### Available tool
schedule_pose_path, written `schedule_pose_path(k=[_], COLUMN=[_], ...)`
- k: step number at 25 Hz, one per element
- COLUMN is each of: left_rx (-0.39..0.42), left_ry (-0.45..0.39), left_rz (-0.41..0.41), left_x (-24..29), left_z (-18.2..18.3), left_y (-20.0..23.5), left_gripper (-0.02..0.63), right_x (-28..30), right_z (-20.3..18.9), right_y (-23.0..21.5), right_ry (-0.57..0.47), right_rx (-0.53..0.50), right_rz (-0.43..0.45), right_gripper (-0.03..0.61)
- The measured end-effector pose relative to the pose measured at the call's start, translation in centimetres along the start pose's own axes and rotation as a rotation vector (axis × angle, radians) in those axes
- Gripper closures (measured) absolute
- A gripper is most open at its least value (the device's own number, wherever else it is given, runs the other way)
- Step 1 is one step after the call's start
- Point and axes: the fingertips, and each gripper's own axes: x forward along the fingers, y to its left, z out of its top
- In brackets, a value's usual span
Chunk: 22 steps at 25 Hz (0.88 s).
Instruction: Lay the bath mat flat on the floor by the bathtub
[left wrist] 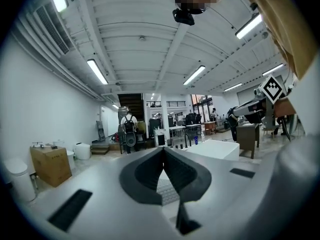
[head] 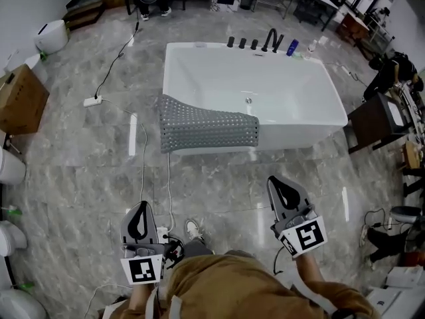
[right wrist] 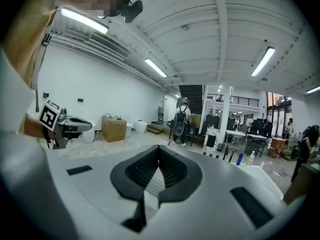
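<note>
The grey perforated bath mat (head: 207,126) hangs over the near rim of the white bathtub (head: 285,88), its lower edge reaching toward the floor. Both grippers are held low, close to the person and well short of the tub. My left gripper (head: 141,206) points at the floor in front of the mat's left end, jaws closed together and empty. My right gripper (head: 278,181) sits to the right and is shut on nothing as well. In the left gripper view the left gripper (left wrist: 163,149) has its tips meeting; in the right gripper view the right gripper (right wrist: 158,147) does too.
Black taps (head: 269,40) and bottles line the tub's far rim. A power strip (head: 92,101) and cables trail over the grey tiles on the left. A cardboard box (head: 21,99) and toilets stand at the left, and a dark cabinet (head: 375,119) at the right.
</note>
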Motion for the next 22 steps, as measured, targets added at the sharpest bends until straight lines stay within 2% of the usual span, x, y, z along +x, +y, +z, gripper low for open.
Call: schedule_pose_path(k=[6, 12, 16, 22], left_rx=[-0.003, -0.038, -0.04, -0.039], left_ry=[-0.009, -0.016, -0.021, -0.027], left_rz=[-0.064, -0.116, -0.101, -0.017], left_x=[4.5, 7.4, 8.8, 9.9], left_z=[0.3, -0.3, 0.7, 2.3], left_y=[0.6, -1.2, -2.5, -3.7], left_gripper=[0.611, 0.611, 0.611, 0.611], right_x=[0.2, -0.9, -1.0, -0.6], right_z=[0.2, -0.4, -0.9, -0.1], right_y=[-1.9, -5.3, -7.8, -12.2], right_ry=[0.032, 0.021, 0.032, -0.012], right_rx=[-0.008, 0.087, 0.089, 0.094], right_rz=[-0.08, -0.143, -0.161, -0.138], right_gripper=[0.575, 0.575, 0.575, 0.575])
